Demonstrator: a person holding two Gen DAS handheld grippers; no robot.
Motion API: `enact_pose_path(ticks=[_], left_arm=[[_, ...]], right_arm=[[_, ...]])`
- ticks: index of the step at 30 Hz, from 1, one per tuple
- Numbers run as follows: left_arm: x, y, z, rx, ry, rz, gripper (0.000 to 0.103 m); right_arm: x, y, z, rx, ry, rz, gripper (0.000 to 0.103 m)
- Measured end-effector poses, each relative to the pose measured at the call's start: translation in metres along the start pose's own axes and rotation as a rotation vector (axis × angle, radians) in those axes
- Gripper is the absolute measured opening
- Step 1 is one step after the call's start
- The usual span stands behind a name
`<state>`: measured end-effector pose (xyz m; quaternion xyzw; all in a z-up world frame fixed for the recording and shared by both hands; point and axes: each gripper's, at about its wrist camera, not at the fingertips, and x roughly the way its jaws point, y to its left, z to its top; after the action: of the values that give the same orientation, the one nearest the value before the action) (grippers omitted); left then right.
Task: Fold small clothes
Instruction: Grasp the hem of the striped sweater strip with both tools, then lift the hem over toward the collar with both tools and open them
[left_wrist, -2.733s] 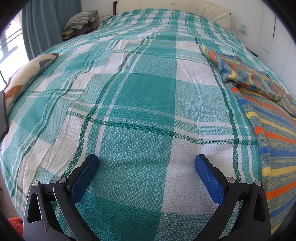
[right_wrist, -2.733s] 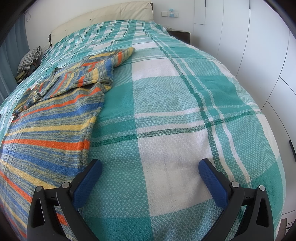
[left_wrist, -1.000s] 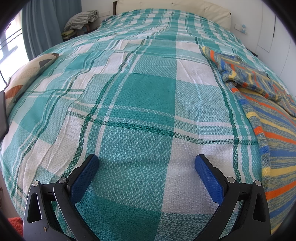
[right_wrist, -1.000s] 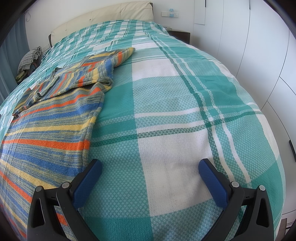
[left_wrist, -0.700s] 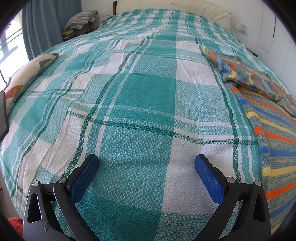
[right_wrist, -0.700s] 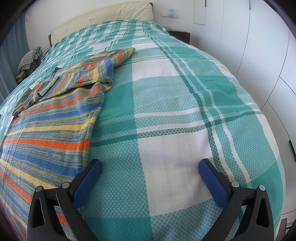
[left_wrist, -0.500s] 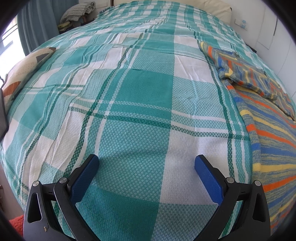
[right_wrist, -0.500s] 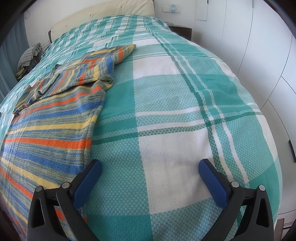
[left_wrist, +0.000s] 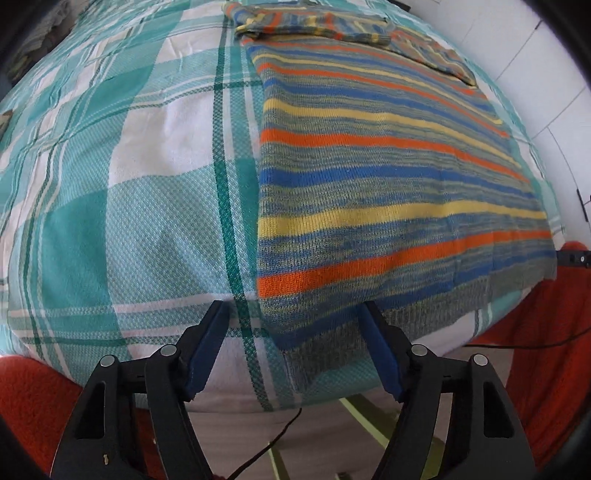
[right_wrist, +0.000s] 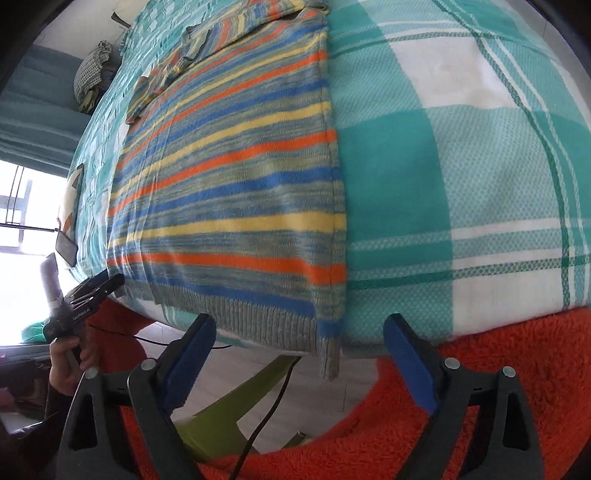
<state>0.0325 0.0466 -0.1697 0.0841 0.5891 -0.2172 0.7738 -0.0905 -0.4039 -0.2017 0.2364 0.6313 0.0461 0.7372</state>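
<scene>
A striped knit sweater (left_wrist: 388, 177) in orange, blue, yellow and grey lies flat on the bed, its ribbed hem hanging over the near edge. My left gripper (left_wrist: 293, 321) is open and empty, its jaws either side of the hem's left corner. My right gripper (right_wrist: 299, 328) is open and empty, jaws either side of the hem's right corner in the right wrist view, where the sweater (right_wrist: 236, 177) fills the middle. The left gripper (right_wrist: 98, 286) also shows there at the far left, held in a hand.
The bed has a teal and white checked cover (left_wrist: 122, 192). A red fluffy rug (right_wrist: 480, 387) lies on the floor below the bed edge, with a black cable (right_wrist: 266, 417) and a green strip (right_wrist: 240, 402). A window (right_wrist: 18, 206) stands at left.
Both grippers have swung down and inward from over the bare cover to the near bed edge, now facing the sweater's hem corners. Both stay open.
</scene>
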Motion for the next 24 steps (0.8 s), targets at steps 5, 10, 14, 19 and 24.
enact_pose_path(ticks=[5, 10, 14, 19, 24], left_arm=[[-0.019, 0.007, -0.002, -0.026, 0.012, -0.030, 0.002], [-0.054, 0.043, 0.028, -0.202, -0.060, -0.223, 0.002], [-0.058, 0.068, 0.111, -0.282, -0.161, -0.307, 0.002], [-0.029, 0.076, 0.241, -0.325, -0.228, -0.289, 0.002], [0.021, 0.078, 0.336, -0.345, -0.186, -0.233, 0.002]], right_arm=[[0.003, -0.004, -0.004, -0.021, 0.038, 0.009, 0.006], [-0.055, -0.010, 0.023, 0.032, -0.188, 0.168, 0.006], [-0.081, -0.018, 0.087, 0.059, -0.356, 0.217, 0.006], [-0.085, -0.015, 0.201, 0.086, -0.494, 0.224, 0.006], [-0.059, -0.014, 0.310, 0.151, -0.513, 0.188, 0.006]])
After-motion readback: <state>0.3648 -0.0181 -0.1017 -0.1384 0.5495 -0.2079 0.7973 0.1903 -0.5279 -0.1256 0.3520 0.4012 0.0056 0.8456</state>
